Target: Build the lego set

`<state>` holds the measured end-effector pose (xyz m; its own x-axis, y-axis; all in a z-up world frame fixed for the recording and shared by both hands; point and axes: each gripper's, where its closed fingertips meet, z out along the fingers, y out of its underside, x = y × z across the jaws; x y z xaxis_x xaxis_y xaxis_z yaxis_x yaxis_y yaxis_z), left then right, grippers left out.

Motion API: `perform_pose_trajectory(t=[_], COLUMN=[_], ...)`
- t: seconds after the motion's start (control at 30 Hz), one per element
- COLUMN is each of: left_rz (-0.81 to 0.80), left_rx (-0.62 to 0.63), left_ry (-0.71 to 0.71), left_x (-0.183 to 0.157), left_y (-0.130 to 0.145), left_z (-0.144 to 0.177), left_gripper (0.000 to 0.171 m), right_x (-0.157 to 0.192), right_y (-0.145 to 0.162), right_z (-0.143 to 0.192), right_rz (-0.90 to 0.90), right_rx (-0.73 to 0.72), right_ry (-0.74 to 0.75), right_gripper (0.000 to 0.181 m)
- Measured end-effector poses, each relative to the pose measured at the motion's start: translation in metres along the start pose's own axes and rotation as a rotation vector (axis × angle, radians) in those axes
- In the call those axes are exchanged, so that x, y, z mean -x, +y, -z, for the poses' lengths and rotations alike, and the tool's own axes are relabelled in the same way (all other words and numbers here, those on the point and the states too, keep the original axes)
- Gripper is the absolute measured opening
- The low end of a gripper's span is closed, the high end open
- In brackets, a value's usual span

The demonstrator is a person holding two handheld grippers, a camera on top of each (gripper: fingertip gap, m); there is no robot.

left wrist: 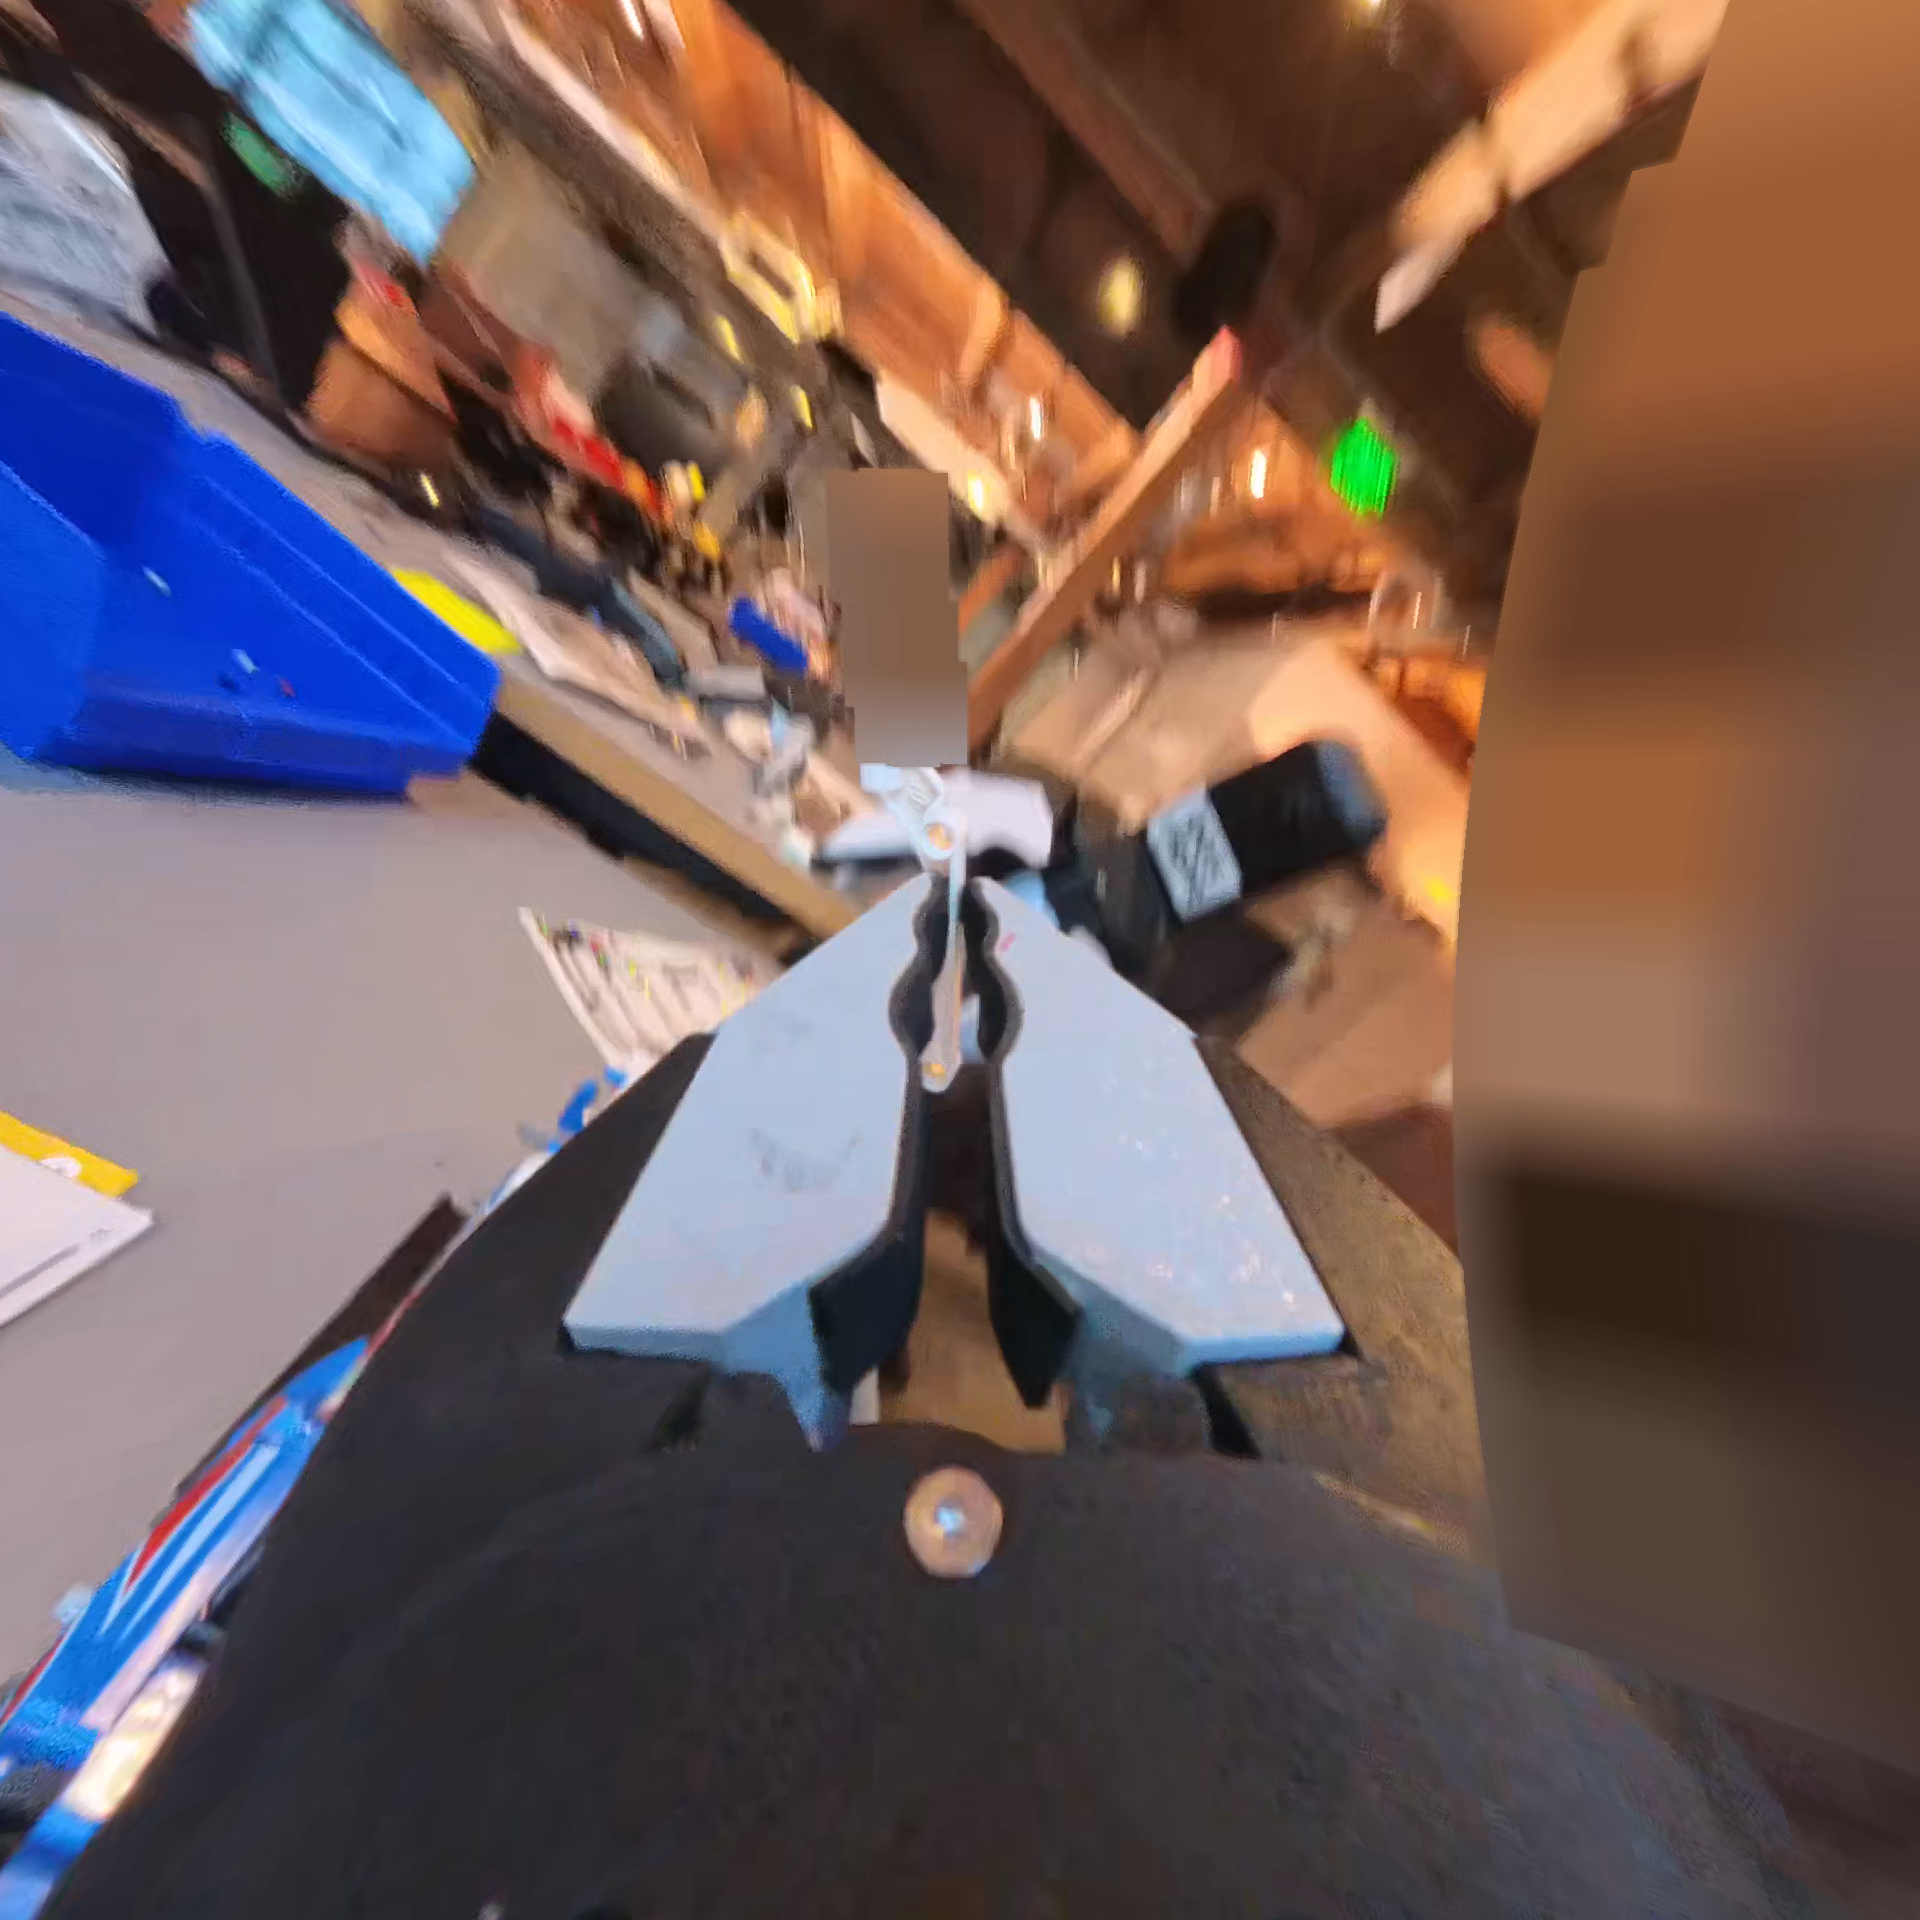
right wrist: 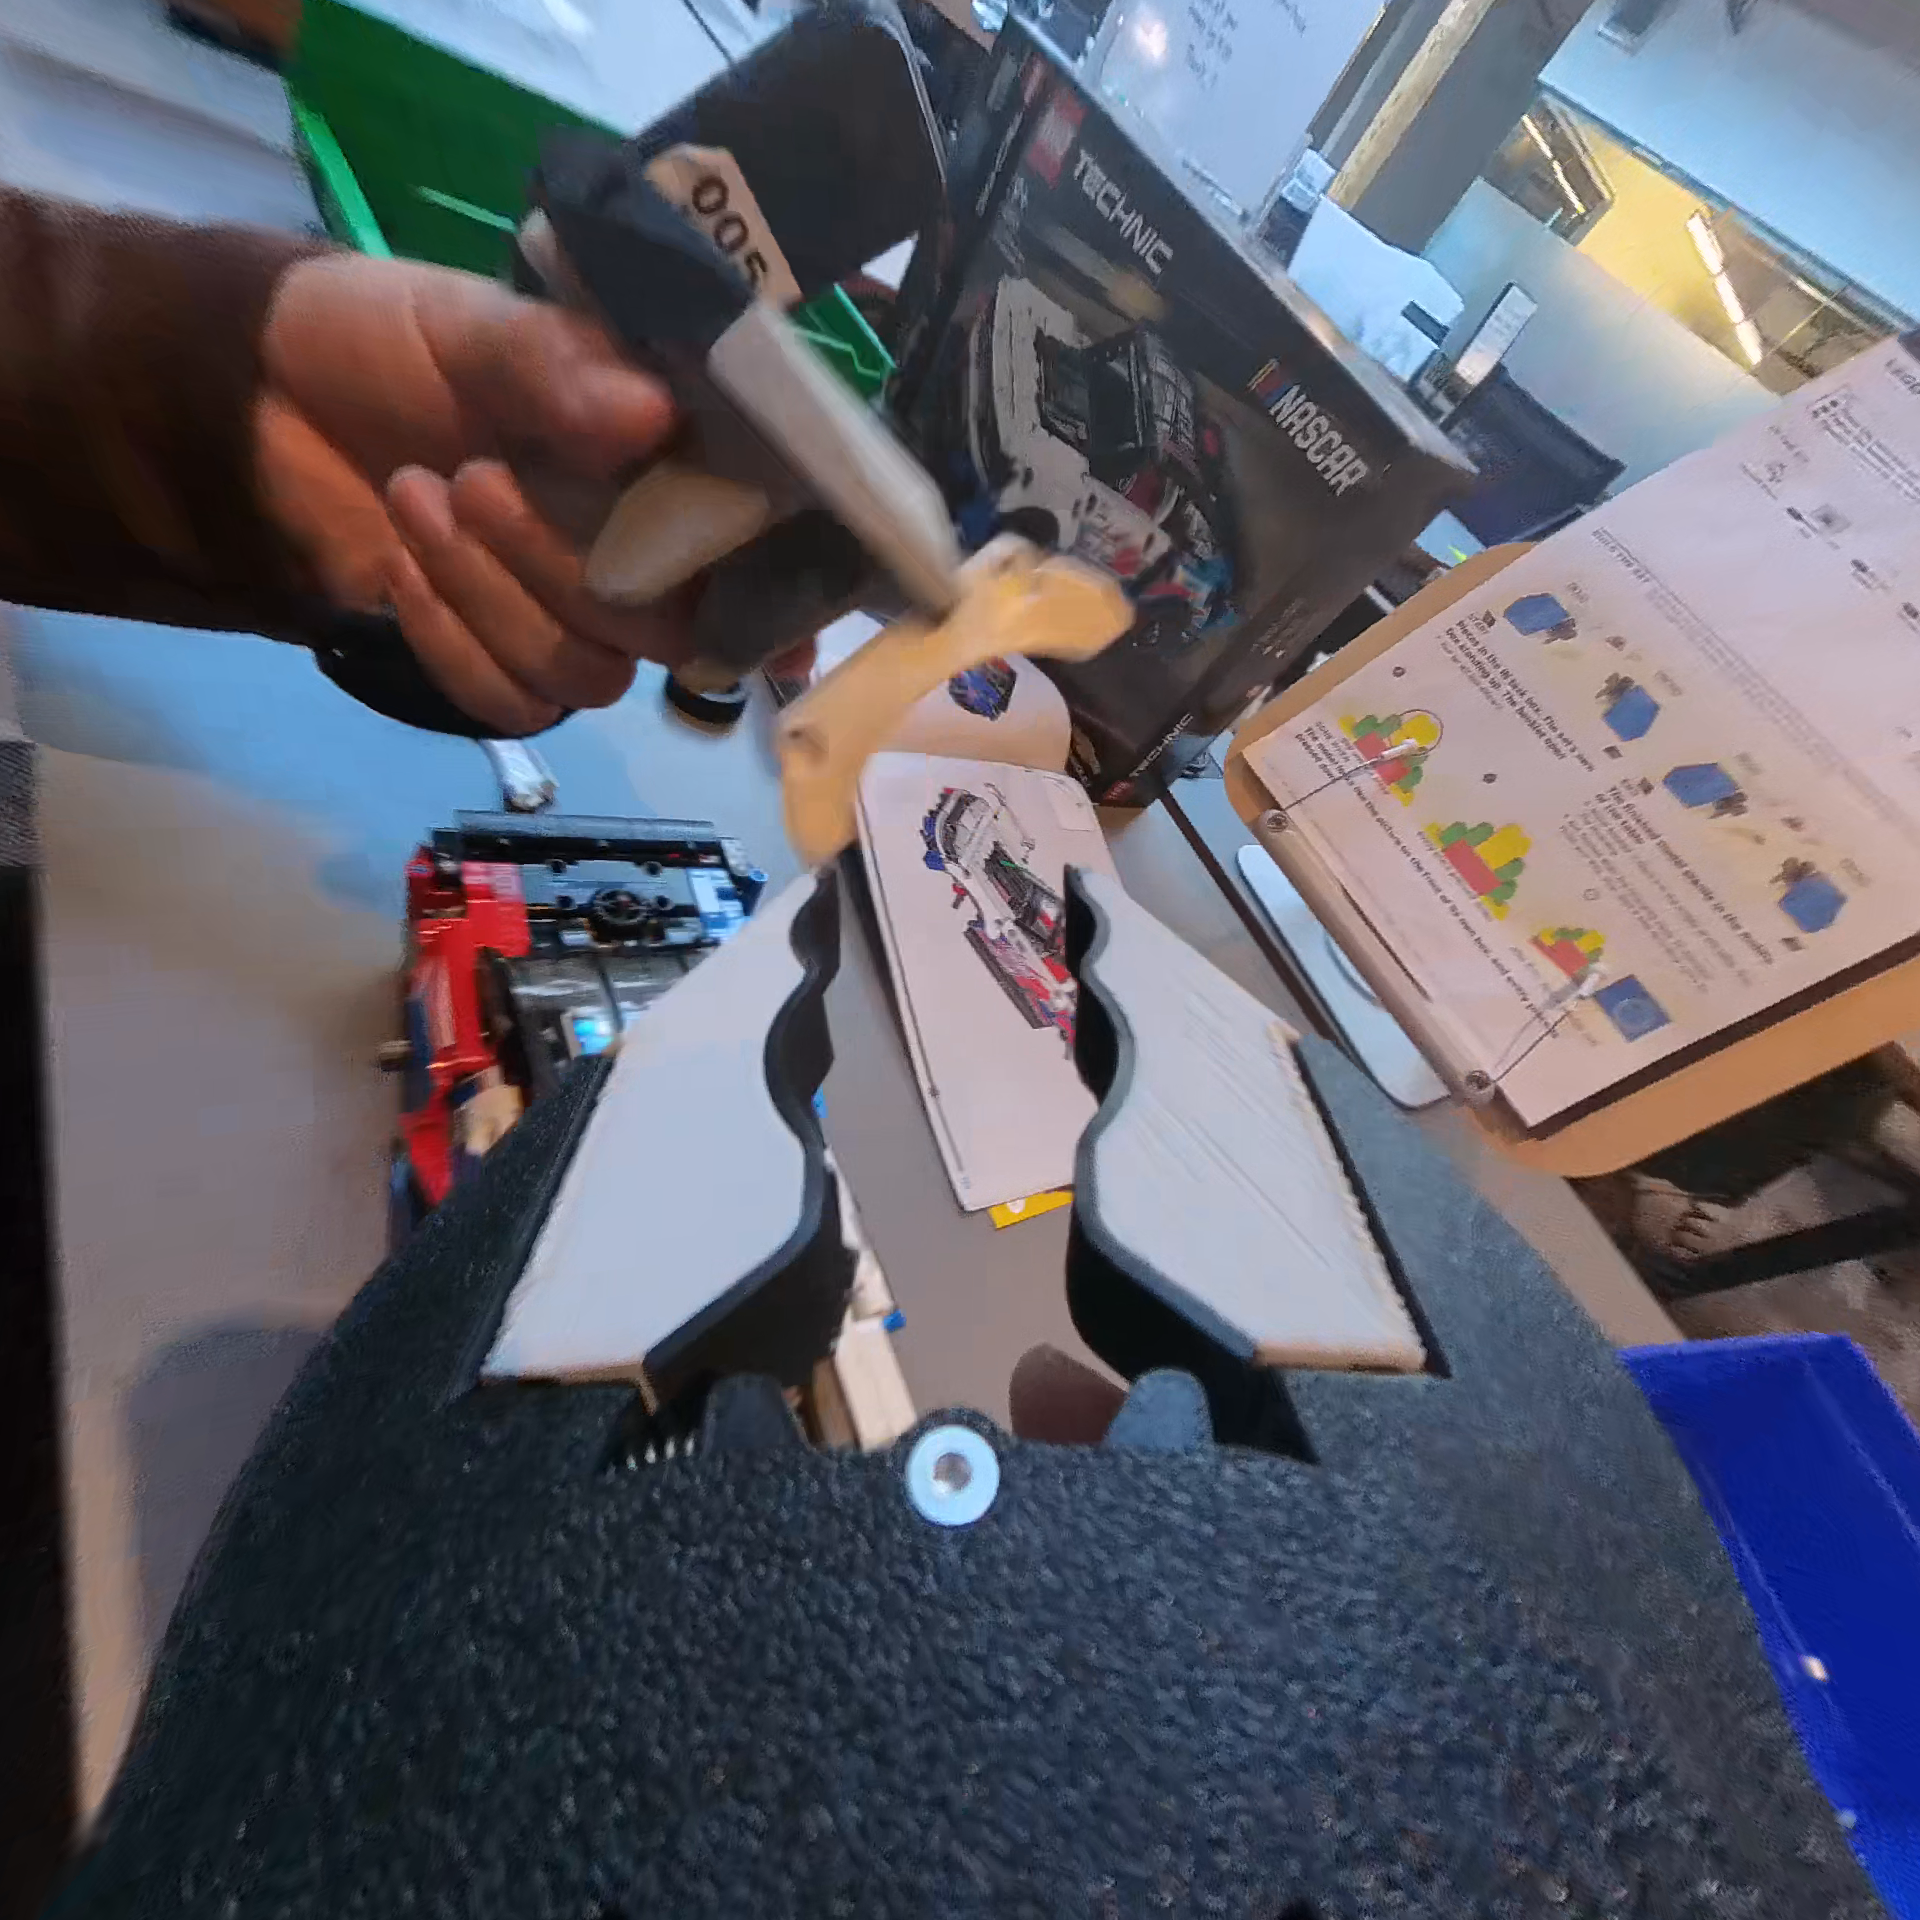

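A grey table (right wrist: 208, 1039) in a cluttered workshop lies under me. My left gripper (left wrist: 951, 925) is clamped on a white lego piece (right wrist: 935, 665), raised above the table. My right gripper (right wrist: 951, 914) gapes apart, holding nothing, over the instruction booklet (right wrist: 977, 935); the half-built car (right wrist: 540, 956) sits left, its box (right wrist: 1164, 416) behind.

Left gripper (left wrist: 951, 914): grey fingers (left wrist: 790, 1132) nearly closed, clamping thin white piece (left wrist: 940, 831), raised and tilted. In right wrist view, hand (right wrist: 436, 488) wraps left gripper's handle, sleeve dark. Right gripper (right wrist: 951, 894): fingers (right wrist: 675, 1153) spread wide, nothing between them, pointing down toward desk.
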<state>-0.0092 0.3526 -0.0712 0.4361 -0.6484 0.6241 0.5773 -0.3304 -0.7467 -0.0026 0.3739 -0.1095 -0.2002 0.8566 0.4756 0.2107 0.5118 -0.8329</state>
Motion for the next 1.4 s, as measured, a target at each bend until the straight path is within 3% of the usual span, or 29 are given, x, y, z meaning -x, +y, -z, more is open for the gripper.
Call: perform_pose_trajectory(t=[0.1,0.27,0.37,0.47,0.6,0.7,0.93,1.13,1.4], left_rz=[-0.1,-0.251,-0.35,-0.346,-0.346,-0.385,-0.628,-0.717,-0.736], left_rx=[0.307,0.695,0.828,0.908,0.905,0.839,0.708,0.637,0.662], left_ry=[0.006,0.061,0.033,0.059,0.007,-0.115,-0.491,-0.57,-0.539], left_x=[-0.007,-0.03,-0.03,-0.032,-0.022,-0.009,0.024,0.029,0.04], left_y=[0.055,0.133,0.164,0.19,0.207,0.206,0.177,0.18,0.216], left_z=[-0.01,-0.03,-0.044,-0.051,-0.057,-0.056,0.003,0.014,-0.004], left_gripper=[0.0,0.0,0.0,0.0,0.001,0.004,0.011,0.011,0.014], right_x=[0.015,0.059,0.096,0.114,0.126,0.13,0.11,0.108,0.102], right_y=[-0.004,0.014,0.033,0.064,0.085,0.094,0.116,0.124,0.13], right_z=[0.034,0.078,0.097,0.106,0.115,0.117,0.112,0.102,0.101], right_rz=[-0.074,-0.202,-0.337,-0.368,-0.537,-0.672,-0.859,-0.885,-0.833], right_rx=[-0.021,0.034,0.054,0.114,0.065,-0.018,-0.106,-0.108,-0.115], right_ry=[-0.111,-0.297,-0.39,-0.317,-0.26,-0.252,-0.207,-0.223,-0.207], right_gripper=[0.043,0.037,0.036,0.021,0.018,0.013,0.009,0.009,0.008])
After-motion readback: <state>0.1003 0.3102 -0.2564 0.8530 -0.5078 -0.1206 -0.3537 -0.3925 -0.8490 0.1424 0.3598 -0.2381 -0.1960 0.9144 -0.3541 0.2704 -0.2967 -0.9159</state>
